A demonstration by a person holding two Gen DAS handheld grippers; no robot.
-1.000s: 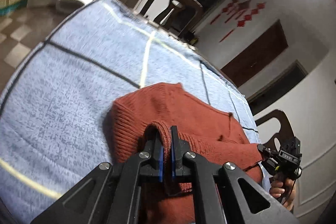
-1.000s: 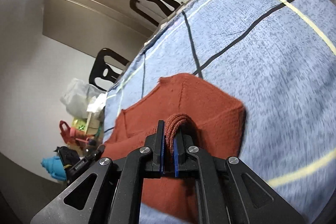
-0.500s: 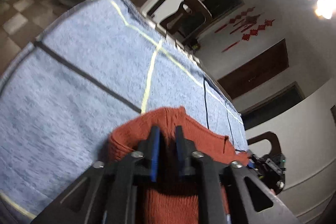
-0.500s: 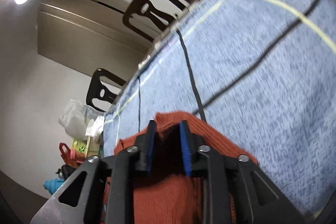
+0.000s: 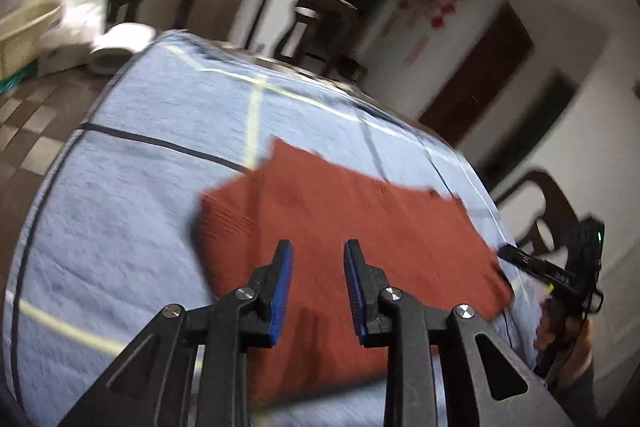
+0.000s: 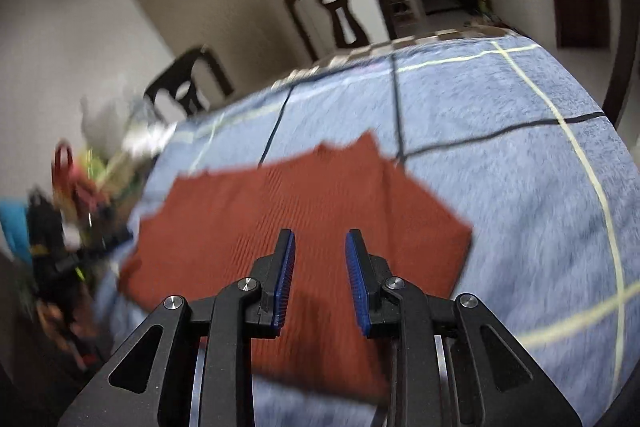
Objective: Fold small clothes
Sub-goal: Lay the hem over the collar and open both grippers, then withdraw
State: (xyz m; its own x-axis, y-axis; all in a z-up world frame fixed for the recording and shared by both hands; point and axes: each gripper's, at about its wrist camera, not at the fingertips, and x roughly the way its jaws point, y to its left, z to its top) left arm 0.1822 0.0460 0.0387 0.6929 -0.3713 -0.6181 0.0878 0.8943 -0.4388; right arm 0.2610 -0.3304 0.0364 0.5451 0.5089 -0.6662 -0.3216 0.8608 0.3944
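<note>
Sweater [image 5: 344,227] — one rust-red knit, folded flat — lies on the blue tablecloth [image 5: 132,187]. Two grippers hover above its near edge: the left gripper [image 5: 316,287] is opening, the right gripper [image 6: 320,279] spread, both empty. Three dark chairs [image 5: 304,23] show leftward, two in the right view, plus blurred bags [image 6: 80,171].

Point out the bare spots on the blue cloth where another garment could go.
In the left wrist view, bare blue cloth lies left of the red sweater. In the right wrist view, bare cloth lies to its right, around the yellow stripe. The middle is taken by the sweater.
</note>
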